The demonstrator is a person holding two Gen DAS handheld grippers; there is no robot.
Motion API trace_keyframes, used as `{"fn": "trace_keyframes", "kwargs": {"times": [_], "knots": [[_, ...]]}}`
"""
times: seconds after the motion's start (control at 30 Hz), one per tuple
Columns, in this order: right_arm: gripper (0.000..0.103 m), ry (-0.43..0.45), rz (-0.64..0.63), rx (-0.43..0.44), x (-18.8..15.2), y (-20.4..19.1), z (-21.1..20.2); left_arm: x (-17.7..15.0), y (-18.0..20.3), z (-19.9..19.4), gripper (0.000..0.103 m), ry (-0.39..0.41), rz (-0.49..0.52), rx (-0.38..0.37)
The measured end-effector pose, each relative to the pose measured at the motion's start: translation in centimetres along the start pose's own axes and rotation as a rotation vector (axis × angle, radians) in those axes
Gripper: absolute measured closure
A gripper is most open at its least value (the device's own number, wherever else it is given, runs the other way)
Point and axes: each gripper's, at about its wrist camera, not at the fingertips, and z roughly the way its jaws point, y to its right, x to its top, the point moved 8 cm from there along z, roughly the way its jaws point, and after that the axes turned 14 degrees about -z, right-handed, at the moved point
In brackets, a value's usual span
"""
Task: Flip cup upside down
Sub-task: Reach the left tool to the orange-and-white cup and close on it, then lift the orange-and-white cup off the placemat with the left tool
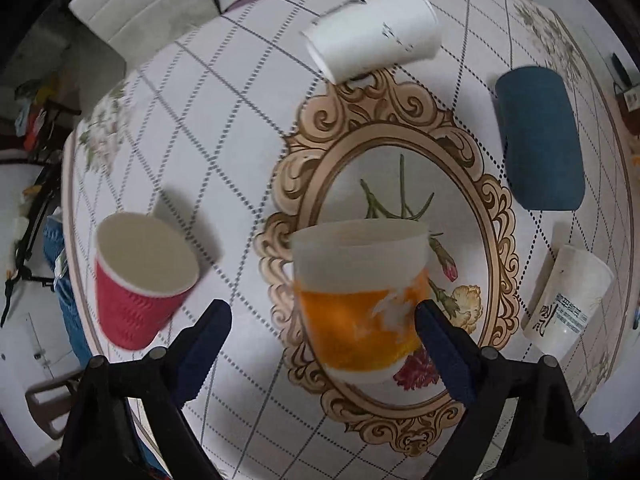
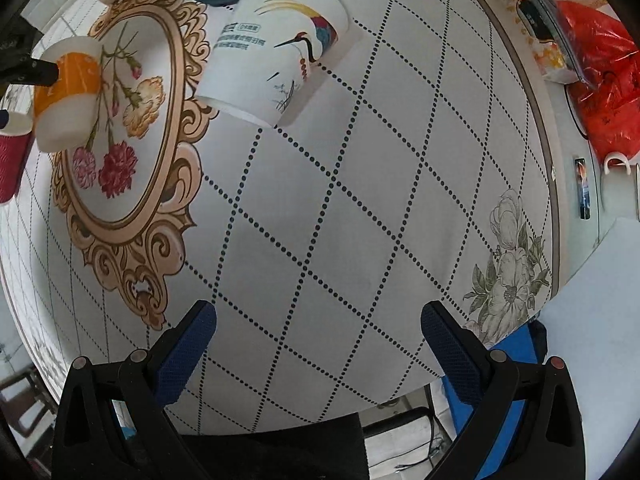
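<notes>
A frosted white cup with an orange band (image 1: 360, 300) stands upright, mouth up, on the oval flower print of the tablecloth. My left gripper (image 1: 322, 320) is open around it, with one blue finger (image 1: 204, 336) to its left and one (image 1: 440, 348) close by its right side. The same cup shows at the far left of the right wrist view (image 2: 68, 92), with the left gripper's finger beside it. My right gripper (image 2: 318, 332) is open and empty above the bare checked cloth near the table's edge.
A red ribbed cup (image 1: 140, 280) stands upright at the left. A white cup (image 1: 372, 32), a dark blue cup (image 1: 540, 140) and a printed crane cup (image 2: 276, 48) stand mouth down. A red bag (image 2: 600, 76) and a mug (image 2: 620, 180) lie beyond the table's right edge.
</notes>
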Motion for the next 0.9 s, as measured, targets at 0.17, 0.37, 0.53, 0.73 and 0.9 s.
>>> {"fn": "trace_keyframes", "kwargs": {"times": [0.17,0.37,0.53,0.73,0.9], "knots": [[0.0,-0.004,0.004,-0.012,1.1,0.4,0.0,0.2,1.0,1.1,0.009,-0.013,0.042,-0.006],[0.0,-0.009,0.006,-0.019,2.3,0.8,-0.2,0.8,2.0,1.8,0.009,-0.008,0.086,-0.004],[0.0,-0.007,0.007,-0.022,3.2,0.7,-0.3,1.5,2.8,3.1,0.023,-0.023,0.099,-0.005],[0.0,-0.008,0.008,-0.032,3.3,0.3,-0.5,2.1,3.0,4.5,0.029,-0.018,0.109,0.01],[0.0,-0.01,0.01,-0.04,3.0,0.3,-0.4,1.6,3.0,5.5,0.03,-0.003,0.123,0.008]]}}
